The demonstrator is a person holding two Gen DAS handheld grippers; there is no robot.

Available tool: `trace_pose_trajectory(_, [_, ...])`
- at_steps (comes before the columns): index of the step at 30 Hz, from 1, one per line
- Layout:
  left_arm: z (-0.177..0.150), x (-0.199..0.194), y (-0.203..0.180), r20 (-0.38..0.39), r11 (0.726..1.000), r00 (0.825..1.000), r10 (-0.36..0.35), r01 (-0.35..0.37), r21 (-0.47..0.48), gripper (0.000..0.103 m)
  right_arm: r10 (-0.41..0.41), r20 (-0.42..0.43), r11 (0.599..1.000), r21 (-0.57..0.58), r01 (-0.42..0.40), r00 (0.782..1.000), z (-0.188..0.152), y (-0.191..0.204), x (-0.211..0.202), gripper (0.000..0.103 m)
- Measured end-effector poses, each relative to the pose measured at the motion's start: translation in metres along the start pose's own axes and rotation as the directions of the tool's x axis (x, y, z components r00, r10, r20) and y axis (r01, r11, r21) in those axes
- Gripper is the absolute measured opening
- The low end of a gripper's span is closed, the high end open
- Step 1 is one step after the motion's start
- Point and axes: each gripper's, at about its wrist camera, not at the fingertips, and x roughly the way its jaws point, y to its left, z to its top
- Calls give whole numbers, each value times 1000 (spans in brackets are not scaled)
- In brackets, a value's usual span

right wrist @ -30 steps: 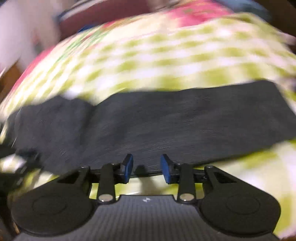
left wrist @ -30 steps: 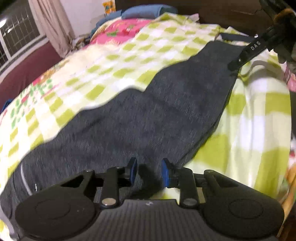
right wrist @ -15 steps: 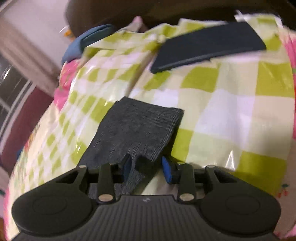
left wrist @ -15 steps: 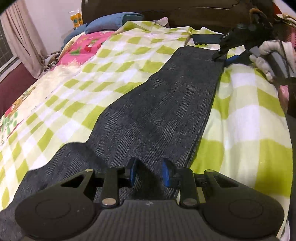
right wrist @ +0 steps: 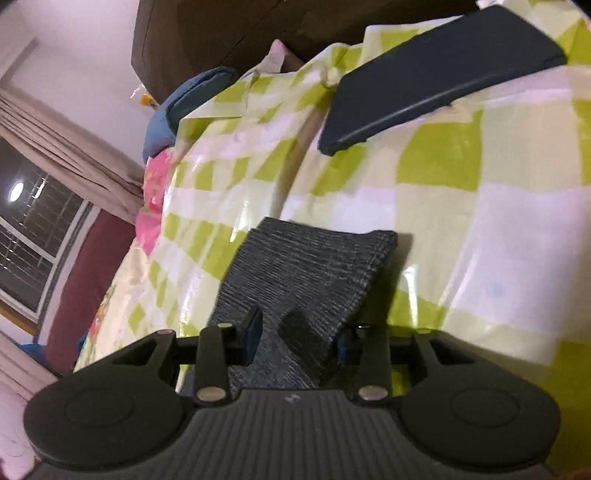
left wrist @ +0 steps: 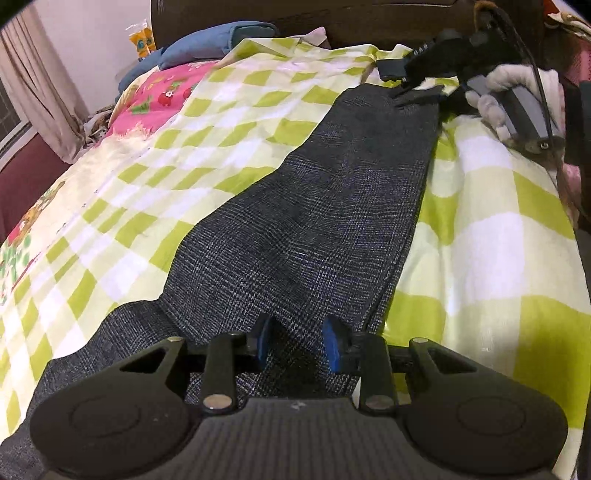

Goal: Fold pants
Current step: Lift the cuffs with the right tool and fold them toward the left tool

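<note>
Dark grey checked pants lie folded lengthwise on a green-and-white checked bed sheet, legs running away from me. My left gripper is open, its blue pads astride the cloth near the waist end. My right gripper is open over the leg cuffs, with cloth between its pads. In the left wrist view the right gripper sits at the far cuff end, held by a white-gloved hand.
A flat dark blue object lies on the sheet beyond the cuffs. A blue pillow and a pink floral cover lie at the far left. A dark wooden headboard stands behind. The bed's edge drops at the right.
Both grippers have steadied over the pants' two ends. The right gripper swung from the side of the pants to the cuffs and moved closer onto them.
</note>
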Motion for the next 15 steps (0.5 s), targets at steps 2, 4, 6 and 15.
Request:
trace_pose_trajectory(2, [0,1,0,-1,1000,1000,0,0,3,45,-21,-23,999,-39,20,1000,2,3,3,28])
trace_pose_trajectory(4, [0,3,-1,0,1000,1000,-1,1,3,45,-21,-87,1000,-3,21,996,6,-4,15,10])
trace_pose_trajectory(6, [0,2,-1,1,1000,1000,-1,1,2,45,31,-122,997,69,-22,992,9,-12,20,12])
trace_pose_trajectory(15, [1,8,0,12,1000,1000,1,-1,-7,47,127,-166,991,68,-117,978,-10,11,43,30])
